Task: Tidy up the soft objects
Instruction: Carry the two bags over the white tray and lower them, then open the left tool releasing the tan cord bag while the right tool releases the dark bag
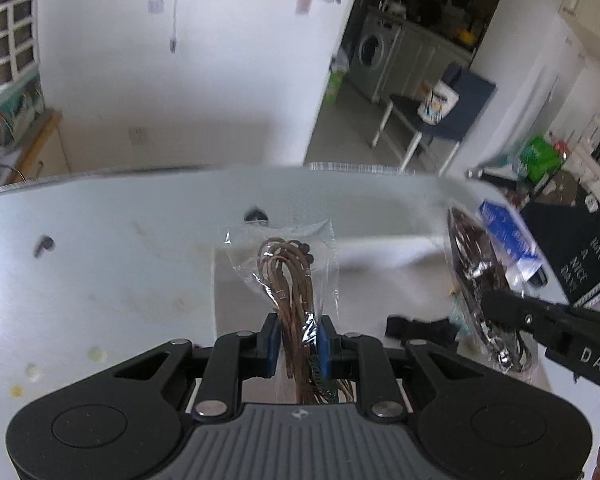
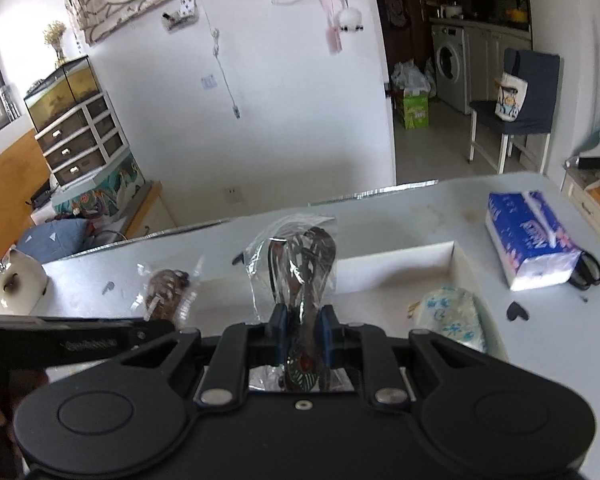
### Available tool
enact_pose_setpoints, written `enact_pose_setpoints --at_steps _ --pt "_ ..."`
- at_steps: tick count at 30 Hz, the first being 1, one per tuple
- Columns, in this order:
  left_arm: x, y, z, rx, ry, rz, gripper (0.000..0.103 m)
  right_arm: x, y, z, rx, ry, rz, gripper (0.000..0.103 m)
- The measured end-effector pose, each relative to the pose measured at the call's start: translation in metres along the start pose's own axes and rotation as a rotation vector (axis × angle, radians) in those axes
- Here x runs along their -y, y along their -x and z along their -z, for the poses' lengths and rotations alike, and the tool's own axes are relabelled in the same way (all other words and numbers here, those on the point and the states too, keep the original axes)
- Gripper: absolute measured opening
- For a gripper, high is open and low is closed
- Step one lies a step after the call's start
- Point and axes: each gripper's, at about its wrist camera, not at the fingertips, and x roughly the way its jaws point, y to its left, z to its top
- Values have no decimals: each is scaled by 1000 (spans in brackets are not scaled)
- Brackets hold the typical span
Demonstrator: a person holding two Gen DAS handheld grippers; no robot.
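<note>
While each hand-held gripper pinches one, clear bag (image 1: pixel 284 276) shows brown cords, dark-patterned bag (image 2: pixel 300 268) glints.

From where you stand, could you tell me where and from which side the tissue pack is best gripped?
Grip the tissue pack across its narrow width, near the middle, coming down from above. It lies flat on the table with its long sides free, and the soft wrapper should give under the pads. The scissors touch its near right end, so I would avoid that end. Both grippers are full now.
</note>
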Motion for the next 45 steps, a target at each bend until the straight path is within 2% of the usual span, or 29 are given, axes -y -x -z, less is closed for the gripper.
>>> enact_pose_setpoints --at_steps 8,14,18,20,22,23,25,27,29,30,31,32,39,42,45 --pt "0 -59 10 -133 -67 -9 21 -7 -38 10 -87 -5 -34 18" --pt "-11 -79 8 -134 -73 -53 22 -14 -65 12 -124 -23 -43 18" --pt "-16 -81 6 -128 -52 -32 25 -17 -85 17 -160 -31 -40 18" --pt "-18 -79 8 -122 -42 -23 30 -15 -93 22 -174 -46 -48 22" --pt "-22 -74 10 -121 -29 -7 39 -14 -96 25 -185 -67 -42 34" --pt "-22 -72 10 -119 -26 -3 42 -13 -95 25 -184 -74 -42 36" --pt "-24 -66 10 -109 -20 8 46 -12 -90 22 -164 -81 -46 50" --pt "-24 -60 10 -99 -6 25 47 -9 -81 18 -134 -88 -48 52" --pt "-24 -54 8 -78 6 42 44 -6 -74 14 -102 -105 -57 45" --pt "-24 -50 8 -68 10 49 41 -3 -72 13 -94 -112 -58 26" --pt "-23 -47 7 -57 13 54 26 -2 -72 12 -95 -115 -61 11" --pt "-23 -44 5 -47 15 52 13 -2 -74 12 -105 -115 -60 8" --pt "-15 -54 10 -99 -18 61 9 -11 -97 29 -204 -46 -66 5" --pt "-17 -66 16 -139 -18 52 8 -11 -102 35 -214 -49 -69 5" --pt "-17 -70 19 -139 -18 55 8 -14 -102 35 -215 -25 -67 6"
